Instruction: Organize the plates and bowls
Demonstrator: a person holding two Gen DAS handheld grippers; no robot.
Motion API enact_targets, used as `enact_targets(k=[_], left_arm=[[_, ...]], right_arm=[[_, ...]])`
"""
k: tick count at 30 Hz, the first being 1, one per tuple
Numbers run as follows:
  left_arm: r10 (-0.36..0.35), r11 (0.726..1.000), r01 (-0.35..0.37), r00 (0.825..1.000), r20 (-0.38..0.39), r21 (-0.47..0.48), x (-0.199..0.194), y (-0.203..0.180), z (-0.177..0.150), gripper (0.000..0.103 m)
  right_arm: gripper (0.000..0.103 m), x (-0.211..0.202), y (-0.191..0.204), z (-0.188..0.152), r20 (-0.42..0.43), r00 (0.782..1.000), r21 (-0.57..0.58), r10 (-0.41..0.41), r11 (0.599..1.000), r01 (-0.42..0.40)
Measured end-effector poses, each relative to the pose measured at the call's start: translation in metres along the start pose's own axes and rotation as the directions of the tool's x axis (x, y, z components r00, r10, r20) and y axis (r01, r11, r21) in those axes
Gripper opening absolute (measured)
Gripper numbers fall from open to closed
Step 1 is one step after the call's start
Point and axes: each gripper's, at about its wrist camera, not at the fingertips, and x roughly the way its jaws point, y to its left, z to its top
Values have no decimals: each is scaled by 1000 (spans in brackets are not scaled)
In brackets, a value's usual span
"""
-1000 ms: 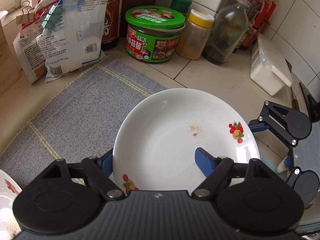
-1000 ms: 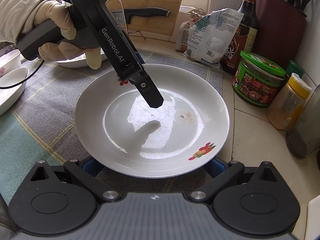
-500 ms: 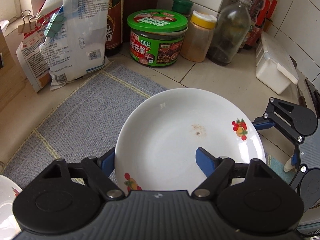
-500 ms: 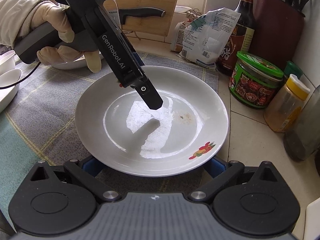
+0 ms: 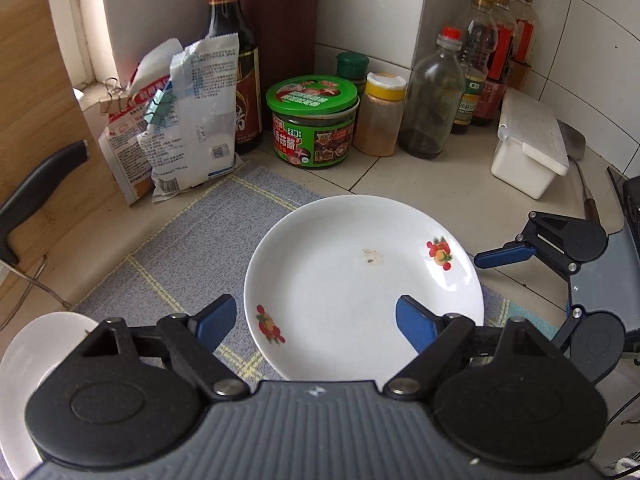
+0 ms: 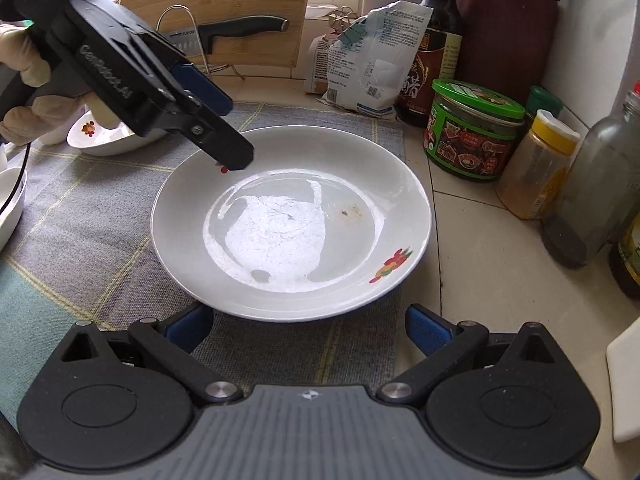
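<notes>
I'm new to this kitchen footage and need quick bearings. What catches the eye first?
A white plate with small fruit prints lies on the grey mat, partly overhanging the tiled counter. The left gripper, its jaws opening, hangs over the plate's far rim. A green-lidded jar stands among bottles at the wall.

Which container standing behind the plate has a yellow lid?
The plastic spice jar with orange powder, between the green-lidded jar and the clear glass bottle.

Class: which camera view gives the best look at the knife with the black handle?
The right wrist view: the knife shows handle and some blade against the cutting board. The left wrist view shows only its handle at the frame edge.
</notes>
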Motion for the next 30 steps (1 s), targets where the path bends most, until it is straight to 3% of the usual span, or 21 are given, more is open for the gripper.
enact_targets(k=[4,11,15,19,23,30], left_arm=[[57,998,-56,997,51,-21,-37,-14,-15,89],[158,982,-147,983,93,-120,-87,-34,-57,93],[237,954,-219,969,70,-203,-105,-38,-92,93],[265,919,-239,963,43,-313,-124,-33,-128,93],[325,880,-290,945,31,-377,-141,-28,-159,93],[381,857,-351,925,5,-377,-169,-24,-206,93]], right_arm=[[103,-14,6,-6,6,1000,47,-30,998,30],[103,-37,20,-13,49,998,52,27,998,-29],[103,-37,34,-15,59,994,37,95,995,-98],[103,-32,53,-12,47,989,20,137,990,-138],[103,-30,73,-5,48,982,-4,183,983,-183],[103,-24,119,7,22,974,-53,224,973,-223]])
